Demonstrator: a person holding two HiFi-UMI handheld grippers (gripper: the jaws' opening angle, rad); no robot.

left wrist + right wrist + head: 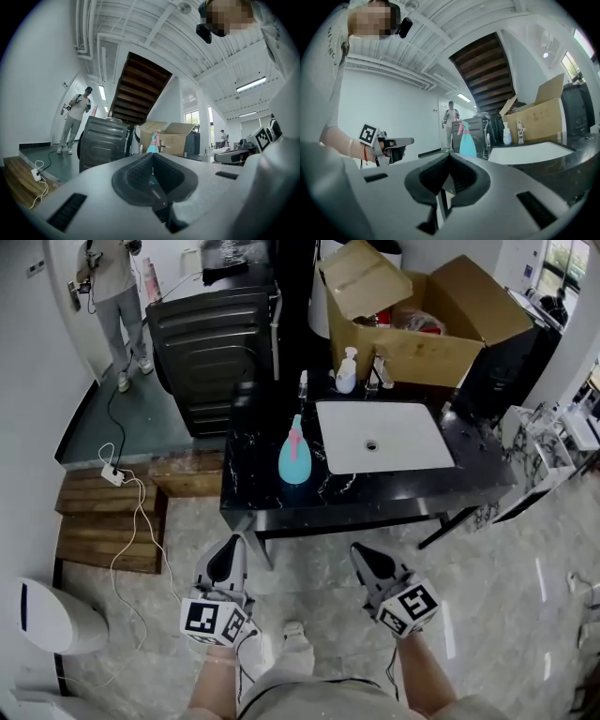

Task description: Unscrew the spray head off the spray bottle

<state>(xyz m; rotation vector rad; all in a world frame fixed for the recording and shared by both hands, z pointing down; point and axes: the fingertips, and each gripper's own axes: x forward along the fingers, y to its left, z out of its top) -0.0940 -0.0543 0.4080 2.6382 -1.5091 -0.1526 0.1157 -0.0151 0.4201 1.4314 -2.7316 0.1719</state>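
Your left tongs are pressed together with nothing in them. They sit low in the head view, a bit left of the middle. Your right tongs are pressed together too, and they hold nothing. They sit low, a bit right of the middle. Both hang over the pale floor, in front of the black worktop, and they touch nothing.

The spray bottle is light blue. It stands upright on the worktop near the middle of the head view, just left of the white sink. Its pink spray head is on top of it. The bottle is well apart from both tongs.

Above the sink in the picture, a white soap bottle stands on the worktop. An open cardboard box sits just behind it, at the upper right. A big dark machine stands at the upper left, beside the worktop. A person stands in the far upper left corner. Wooden steps lie at the left side, with a white cord across them.
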